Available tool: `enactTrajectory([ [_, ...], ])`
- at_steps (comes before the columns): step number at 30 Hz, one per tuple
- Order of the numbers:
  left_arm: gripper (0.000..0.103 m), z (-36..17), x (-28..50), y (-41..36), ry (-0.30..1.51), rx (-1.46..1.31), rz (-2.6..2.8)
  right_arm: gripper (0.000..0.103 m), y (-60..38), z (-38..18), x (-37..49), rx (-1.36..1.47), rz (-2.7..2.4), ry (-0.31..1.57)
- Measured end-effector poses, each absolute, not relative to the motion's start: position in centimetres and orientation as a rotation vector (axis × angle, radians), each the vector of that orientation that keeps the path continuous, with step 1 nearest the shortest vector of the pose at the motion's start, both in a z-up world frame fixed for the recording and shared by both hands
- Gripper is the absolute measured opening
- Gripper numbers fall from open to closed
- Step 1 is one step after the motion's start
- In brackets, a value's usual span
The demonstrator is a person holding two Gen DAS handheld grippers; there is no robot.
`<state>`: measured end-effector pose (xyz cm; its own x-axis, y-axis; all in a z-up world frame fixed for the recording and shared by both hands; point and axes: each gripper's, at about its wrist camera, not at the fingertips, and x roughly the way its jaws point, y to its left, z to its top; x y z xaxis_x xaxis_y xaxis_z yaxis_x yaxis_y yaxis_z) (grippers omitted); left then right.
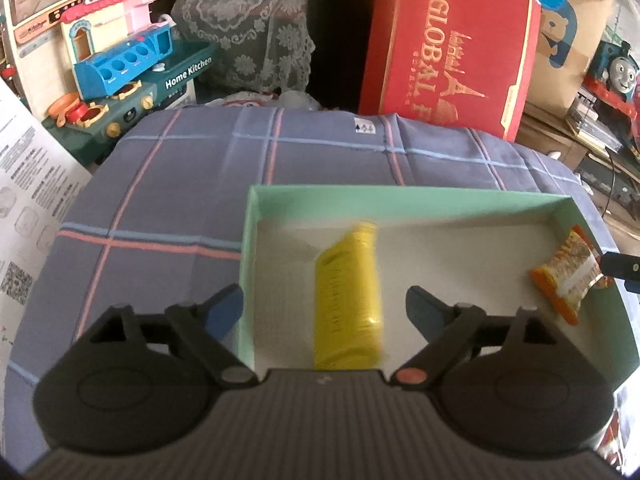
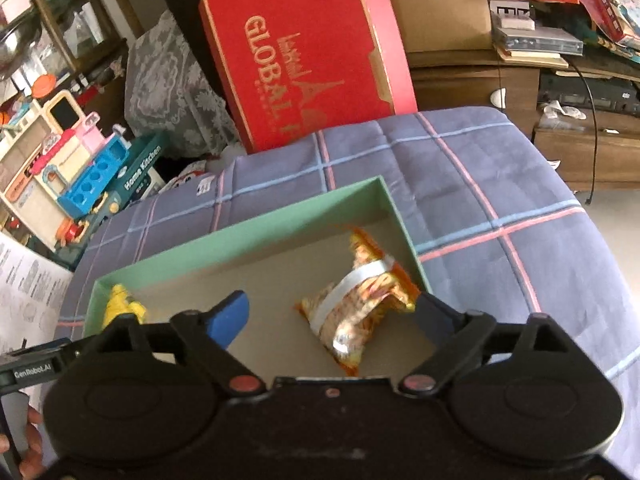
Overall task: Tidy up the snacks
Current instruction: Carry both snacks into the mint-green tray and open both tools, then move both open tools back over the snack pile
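Observation:
A green box (image 1: 248,240) with a pale floor sits on the checked cloth. A yellow snack pack (image 1: 347,300) lies inside it at the left, blurred, between the wide-open fingers of my left gripper (image 1: 324,312), not touched by them. An orange snack bag (image 1: 568,276) lies at the box's right end. In the right wrist view the box (image 2: 240,228) holds the orange bag (image 2: 356,308), which lies between the open fingers of my right gripper (image 2: 332,316); its corner is next to the right finger. The yellow pack (image 2: 120,304) shows at the far left.
A red "Global" box (image 1: 452,44) leans at the table's back edge. Toy kitchen sets (image 1: 120,68) stand at the back left. A printed sheet (image 1: 28,184) lies at the left. Shelves with clutter (image 2: 560,40) are at the right. The other gripper's body (image 2: 36,368) shows at lower left.

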<state>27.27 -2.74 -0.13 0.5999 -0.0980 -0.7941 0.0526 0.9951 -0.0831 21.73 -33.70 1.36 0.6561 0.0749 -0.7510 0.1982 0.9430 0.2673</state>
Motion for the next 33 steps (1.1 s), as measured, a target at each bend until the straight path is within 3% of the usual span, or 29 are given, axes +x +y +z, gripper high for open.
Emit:
enactTrajectory([
  [4,0.097,0.4,25.3,-2.0,0.918,-0.06,-0.087,0.103,-32.5,1.9,20.1,0.306,-0.059,0.843],
  [16,0.099,0.5,17.4,-0.5,0.946,-0.099,-0.089,0.103,-29.2,3.8,14.0,0.321,0.029,0.85],
  [28,0.099,-1.9,10.7,1.0,1.017,-0.128,-0.09,0.102,-25.4,2.0,9.5,0.343,0.167,0.915],
  [31,0.095,-2.9,9.6,1.3,1.036,-0.135,-0.093,0.098,-24.2,1.6,9.4,0.324,0.214,0.933],
  [33,0.088,-3.4,9.0,1.4,1.043,-0.136,-0.096,0.093,-23.3,1.3,9.4,0.297,0.239,0.946],
])
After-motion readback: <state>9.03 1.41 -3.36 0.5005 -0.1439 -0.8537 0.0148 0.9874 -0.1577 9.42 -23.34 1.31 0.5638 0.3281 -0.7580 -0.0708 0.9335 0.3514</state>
